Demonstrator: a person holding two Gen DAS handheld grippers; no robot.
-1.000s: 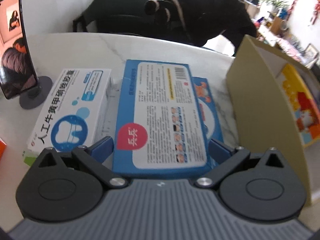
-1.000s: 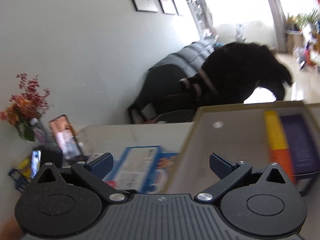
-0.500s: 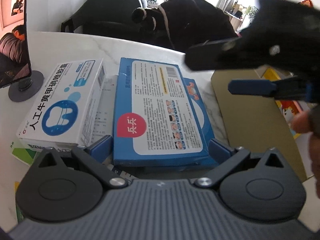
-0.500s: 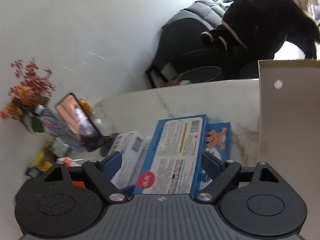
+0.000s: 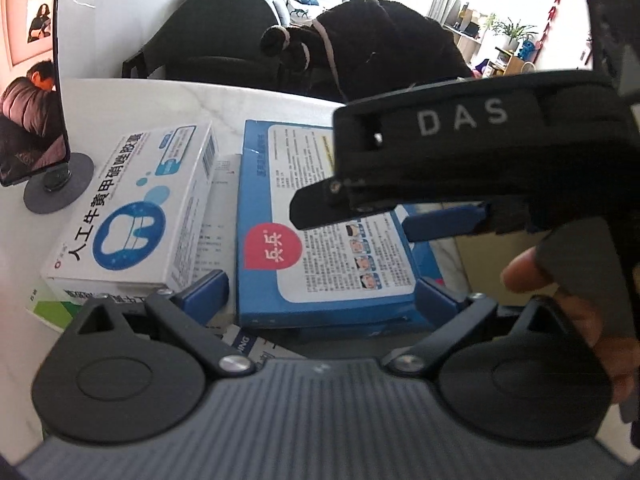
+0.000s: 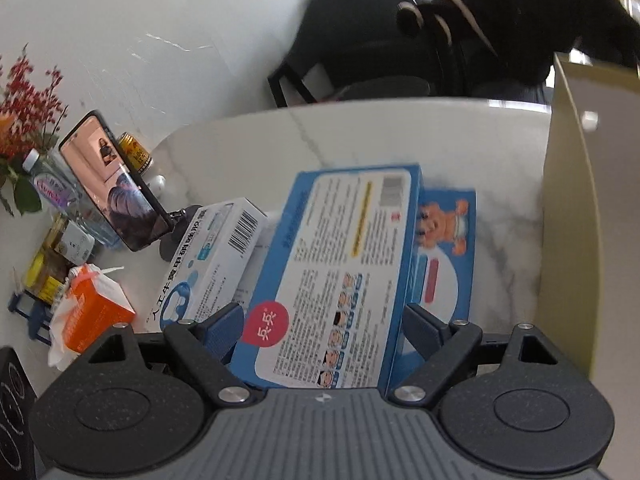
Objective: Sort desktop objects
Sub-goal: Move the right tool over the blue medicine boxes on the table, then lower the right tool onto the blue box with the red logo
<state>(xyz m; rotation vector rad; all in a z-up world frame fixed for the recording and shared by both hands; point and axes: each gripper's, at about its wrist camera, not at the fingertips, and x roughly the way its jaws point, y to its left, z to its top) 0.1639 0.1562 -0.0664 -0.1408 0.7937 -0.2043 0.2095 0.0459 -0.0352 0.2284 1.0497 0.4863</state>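
Note:
A flat blue box with a red round label lies on a second blue box with a bear picture, on the white marble table. A white and blue medicine box lies to its left. My left gripper is open, its fingers either side of the blue box's near end. My right gripper is open, fingers also either side of that blue box. In the left wrist view the right gripper's black body hangs over the box from the right.
A beige cardboard box stands at the right. A phone on a stand is at the left, with an orange carton, bottles, a can and flowers behind. Papers lie under the boxes.
My right gripper has swung left from the cardboard box and come down over the blue box, entering the left wrist view. My left gripper has stayed at the box's near end.

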